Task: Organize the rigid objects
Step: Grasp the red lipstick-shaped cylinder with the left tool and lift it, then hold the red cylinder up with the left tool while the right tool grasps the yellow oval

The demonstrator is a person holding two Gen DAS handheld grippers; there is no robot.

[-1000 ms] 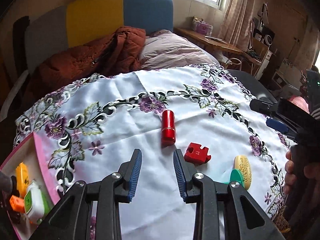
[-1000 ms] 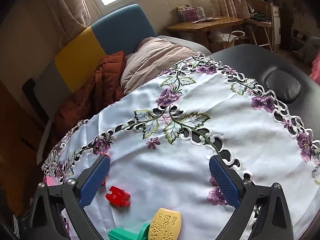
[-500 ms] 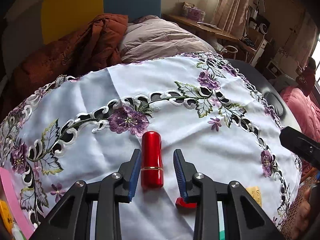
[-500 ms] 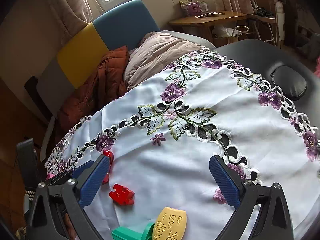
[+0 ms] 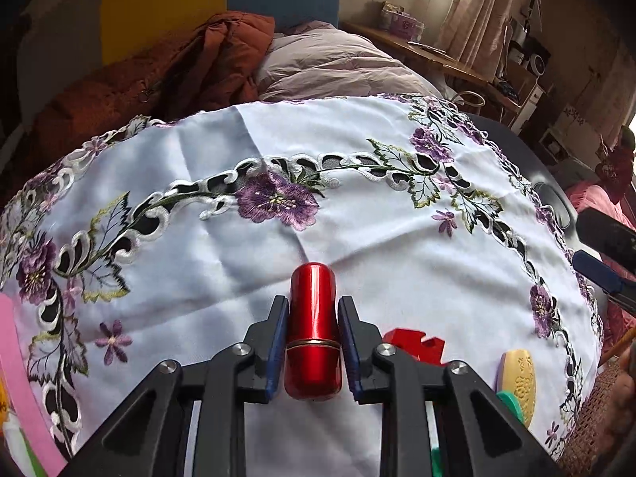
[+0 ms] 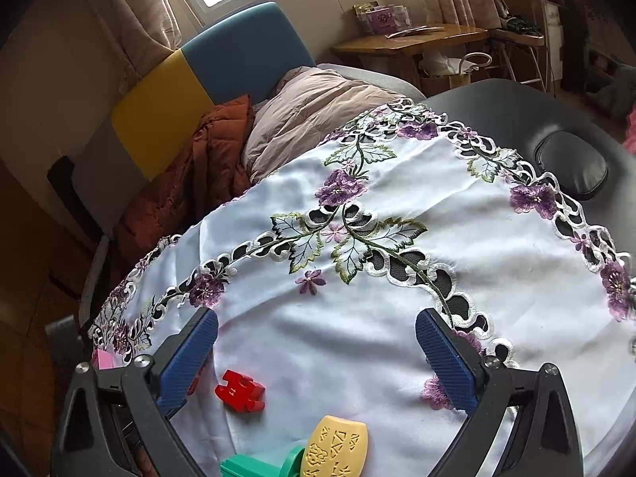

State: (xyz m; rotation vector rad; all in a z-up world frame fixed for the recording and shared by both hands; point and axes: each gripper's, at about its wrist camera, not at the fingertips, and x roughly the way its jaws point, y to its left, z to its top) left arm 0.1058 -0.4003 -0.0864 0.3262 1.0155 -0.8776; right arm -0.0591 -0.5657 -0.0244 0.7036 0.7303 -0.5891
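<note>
left tongs (image 5: 313, 330): both blue pads pressed against the red tube (image 5: 313, 328), tube lying on the tablecloth (image 5: 357, 238), pointing away
right tongs (image 6: 317, 351): spread wide, nothing between the fingers, above the cloth
red puzzle piece (image 6: 240, 390): just inside right tongs' left finger
yellow tag (image 6: 337, 449) + green piece (image 6: 258, 467): touching, near edge, between right fingers
pink tray (image 5: 22, 377): far left of left tongs

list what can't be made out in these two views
- Red lipstick tube: left wrist view leaves it unclear whether the left claw pads touch it.
- Green piece: cut off by the bottom edge, right wrist view.
- Pink tray: contents cut off by the left edge, left wrist view.
</note>
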